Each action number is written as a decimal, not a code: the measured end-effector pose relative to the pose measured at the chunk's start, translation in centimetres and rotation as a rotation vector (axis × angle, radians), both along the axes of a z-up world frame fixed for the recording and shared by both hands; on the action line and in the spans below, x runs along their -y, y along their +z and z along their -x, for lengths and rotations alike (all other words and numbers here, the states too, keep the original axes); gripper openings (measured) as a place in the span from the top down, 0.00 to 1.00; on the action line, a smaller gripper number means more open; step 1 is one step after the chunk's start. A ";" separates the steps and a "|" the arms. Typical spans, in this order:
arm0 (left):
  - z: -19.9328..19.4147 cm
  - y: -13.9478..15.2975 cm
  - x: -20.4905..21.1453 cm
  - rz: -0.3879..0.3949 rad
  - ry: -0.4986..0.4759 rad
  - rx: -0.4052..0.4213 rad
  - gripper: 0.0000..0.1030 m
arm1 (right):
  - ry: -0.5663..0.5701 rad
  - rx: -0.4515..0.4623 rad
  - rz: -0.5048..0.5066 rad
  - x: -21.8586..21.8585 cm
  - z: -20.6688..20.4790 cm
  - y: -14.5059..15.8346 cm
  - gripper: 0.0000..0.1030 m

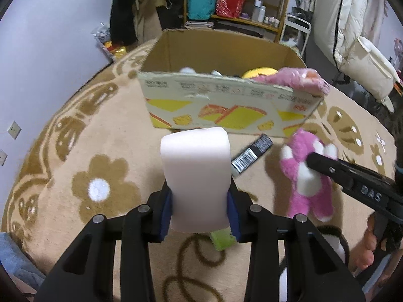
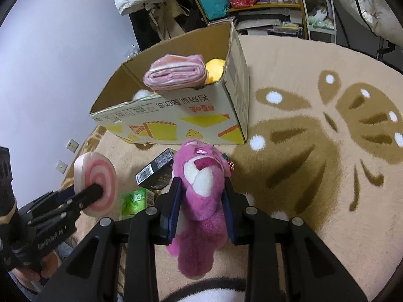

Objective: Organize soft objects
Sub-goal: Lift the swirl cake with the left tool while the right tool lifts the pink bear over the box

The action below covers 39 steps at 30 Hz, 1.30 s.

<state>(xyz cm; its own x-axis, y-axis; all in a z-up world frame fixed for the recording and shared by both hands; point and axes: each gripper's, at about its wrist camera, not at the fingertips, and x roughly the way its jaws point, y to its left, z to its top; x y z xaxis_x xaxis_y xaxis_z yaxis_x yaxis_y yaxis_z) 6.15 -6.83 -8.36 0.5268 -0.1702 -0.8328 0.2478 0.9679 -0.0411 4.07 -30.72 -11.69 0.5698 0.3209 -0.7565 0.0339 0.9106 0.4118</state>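
Clamping squashy, light pieces mid-body: left gripper (image 1: 200, 202) on foam roll (image 1: 196, 173), right gripper (image 2: 201, 206) on pink plush bear (image 2: 201, 196).

A: Open-topped cardboard box (image 2: 176, 115) — way in?
B: Left half open. Folded pink cloth (image 2: 173, 74) overhangs the near right rim.
A: Floor before it?
B: Black barcoded carton (image 1: 252, 154), green packet (image 2: 134, 201) on the beige rug (image 2: 302, 201).

A cardboard box (image 2: 176, 115) stands on the carpet (image 2: 314, 176), with a folded cloth (image 2: 176, 74) resting on its near rim. Before the box lie a small carton (image 2: 156, 170) and a packet (image 2: 136, 200), with a plush bear (image 2: 201, 196) right of them.
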 end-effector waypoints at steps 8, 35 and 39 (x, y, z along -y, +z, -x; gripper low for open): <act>0.1 1.4 -1.2 -0.036 0.041 0.059 0.66 | -0.024 0.082 0.025 0.1 1.5 2.7 0.69; -1.9 11.4 -1.8 -0.066 0.058 0.348 0.65 | -0.029 0.351 0.134 -0.5 -1.0 12.9 0.69; -3.7 12.2 -1.8 -0.068 0.059 0.375 0.65 | -0.035 0.366 0.154 -0.4 -3.0 13.8 0.69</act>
<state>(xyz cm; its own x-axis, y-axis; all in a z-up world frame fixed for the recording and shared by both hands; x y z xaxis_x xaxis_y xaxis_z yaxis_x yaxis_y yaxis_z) 9.90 -5.07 3.81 0.8040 -0.0811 -0.5890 0.1768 0.9785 0.1065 7.07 -30.31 2.10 0.8193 0.1950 -0.5393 -0.0577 0.9637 0.2607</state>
